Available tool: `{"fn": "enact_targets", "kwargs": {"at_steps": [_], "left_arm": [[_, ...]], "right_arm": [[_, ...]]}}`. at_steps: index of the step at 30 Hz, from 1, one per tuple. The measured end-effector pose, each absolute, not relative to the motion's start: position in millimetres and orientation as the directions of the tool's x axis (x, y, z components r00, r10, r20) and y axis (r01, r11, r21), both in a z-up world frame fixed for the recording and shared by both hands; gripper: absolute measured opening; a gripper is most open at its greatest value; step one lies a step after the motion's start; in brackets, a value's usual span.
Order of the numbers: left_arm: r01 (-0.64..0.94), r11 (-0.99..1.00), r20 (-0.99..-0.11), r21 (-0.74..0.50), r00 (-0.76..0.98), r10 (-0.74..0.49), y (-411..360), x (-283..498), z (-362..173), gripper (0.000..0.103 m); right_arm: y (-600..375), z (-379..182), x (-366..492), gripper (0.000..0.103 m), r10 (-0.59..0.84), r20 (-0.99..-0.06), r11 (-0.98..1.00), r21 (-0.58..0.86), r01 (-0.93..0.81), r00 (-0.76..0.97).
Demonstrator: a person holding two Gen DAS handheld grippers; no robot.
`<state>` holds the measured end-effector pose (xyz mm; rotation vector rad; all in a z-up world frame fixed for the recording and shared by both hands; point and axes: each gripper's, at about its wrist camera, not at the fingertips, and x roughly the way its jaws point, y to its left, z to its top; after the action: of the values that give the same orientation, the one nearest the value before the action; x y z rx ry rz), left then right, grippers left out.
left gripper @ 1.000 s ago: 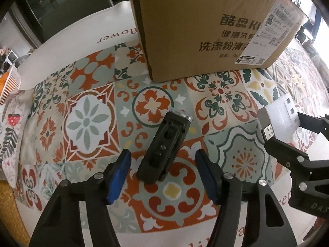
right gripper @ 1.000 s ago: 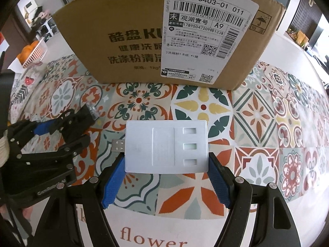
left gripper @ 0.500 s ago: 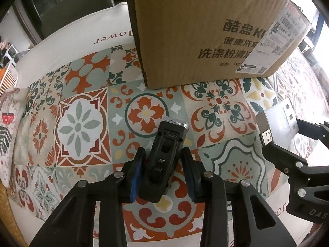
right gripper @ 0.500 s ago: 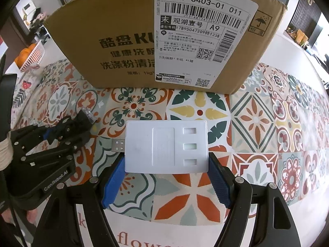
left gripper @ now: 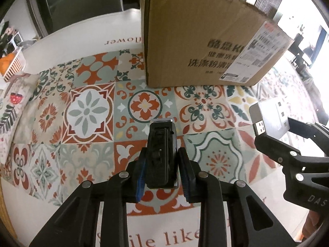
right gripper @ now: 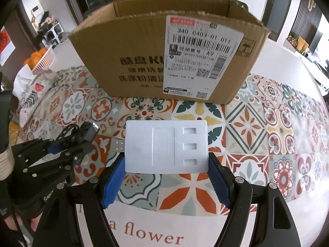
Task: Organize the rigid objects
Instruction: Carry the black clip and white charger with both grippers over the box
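Observation:
My left gripper (left gripper: 162, 153) is shut on a small black device (left gripper: 161, 154), which points away from me above the patterned tablecloth (left gripper: 88, 111). My right gripper (right gripper: 166, 159) is shut on a flat white device with a USB plug (right gripper: 164, 146), gripped at its two short sides. A cardboard box (right gripper: 144, 61) stands just behind both, its top open. From the left wrist view the box (left gripper: 195, 41) fills the upper right, and the right gripper (left gripper: 287, 144) holds the white device (left gripper: 271, 115) at the right edge. In the right wrist view the left gripper (right gripper: 67, 142) with the black device (right gripper: 90, 130) is at the left.
A white basket with oranges (right gripper: 41, 59) sits at the table's far left, beside a printed cloth pouch (left gripper: 14, 98). A dark chair (left gripper: 86, 4) stands behind the table. A sleeved hand (right gripper: 8, 216) holds the left gripper.
The left jaws closed on the black device and lifted it off the cloth, straightening it. The right gripper rose slightly with the white device; the box's open top came into view.

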<state>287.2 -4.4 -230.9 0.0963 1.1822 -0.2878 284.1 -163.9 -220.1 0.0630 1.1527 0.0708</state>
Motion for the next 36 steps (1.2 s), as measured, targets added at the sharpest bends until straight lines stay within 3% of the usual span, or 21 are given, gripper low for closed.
{"fn": "enact_targets", "kwargs": {"at_steps": [36], "left_arm": [[0.289, 0.955, -0.727, -0.071, 0.641, -0.248, -31.9, 270.5, -55.8, 0.029]], "right_arm": [[-199.6, -71.5, 261.0, 0.076, 0.133, -0.726, 0.991, 0.118, -0.068, 0.675]]}}
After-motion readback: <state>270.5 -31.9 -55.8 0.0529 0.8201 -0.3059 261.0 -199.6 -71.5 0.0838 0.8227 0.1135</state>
